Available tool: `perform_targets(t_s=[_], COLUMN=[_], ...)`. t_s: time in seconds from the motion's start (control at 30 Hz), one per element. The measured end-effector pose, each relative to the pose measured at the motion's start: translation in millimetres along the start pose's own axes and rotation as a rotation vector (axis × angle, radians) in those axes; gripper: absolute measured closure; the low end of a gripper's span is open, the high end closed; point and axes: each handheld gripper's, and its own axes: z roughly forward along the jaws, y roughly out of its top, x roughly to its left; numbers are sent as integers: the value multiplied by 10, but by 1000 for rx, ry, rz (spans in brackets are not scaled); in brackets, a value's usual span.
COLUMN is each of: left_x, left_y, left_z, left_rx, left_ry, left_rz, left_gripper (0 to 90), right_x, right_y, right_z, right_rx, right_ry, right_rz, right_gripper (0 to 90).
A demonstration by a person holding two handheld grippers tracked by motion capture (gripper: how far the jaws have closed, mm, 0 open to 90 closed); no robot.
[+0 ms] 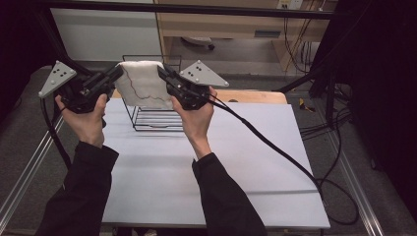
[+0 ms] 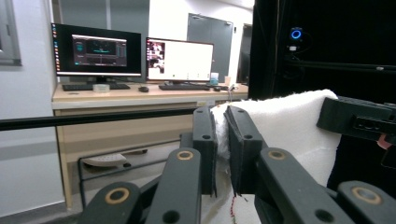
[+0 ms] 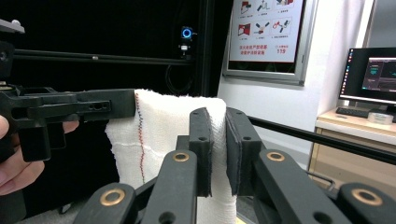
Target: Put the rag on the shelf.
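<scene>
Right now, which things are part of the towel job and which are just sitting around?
Part of the job:
- white towel, held up by its top edge
- left claw, shut on the towel
- right claw, shut on the towel
- black wire rack below the towel

Just sitting around:
- two monitors on the desk
- keyboards
- wall poster

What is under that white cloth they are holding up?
Below the white cloth with red stitching stands a black wire rack on the table; the cloth hides the rack's upper part.
</scene>
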Motion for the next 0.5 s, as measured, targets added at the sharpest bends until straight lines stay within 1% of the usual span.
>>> perform_targets(t_s=[0.17, 0.33, 0.5], left_x=[78, 134, 193], left_y=[86, 153, 209], left_z=[15, 30, 59], left_rx=[-6, -14, -19], left_ry=[9, 22, 26], left_rz=[0, 6, 5], left_gripper=[826, 826, 826], right_x=[14, 20, 10], right_y=[102, 163, 213], right_z=[118, 192, 286], right_rx=[-2, -7, -15], right_ry=[2, 0, -4], right_rz=[-14, -26, -30], right_gripper=[822, 822, 822])
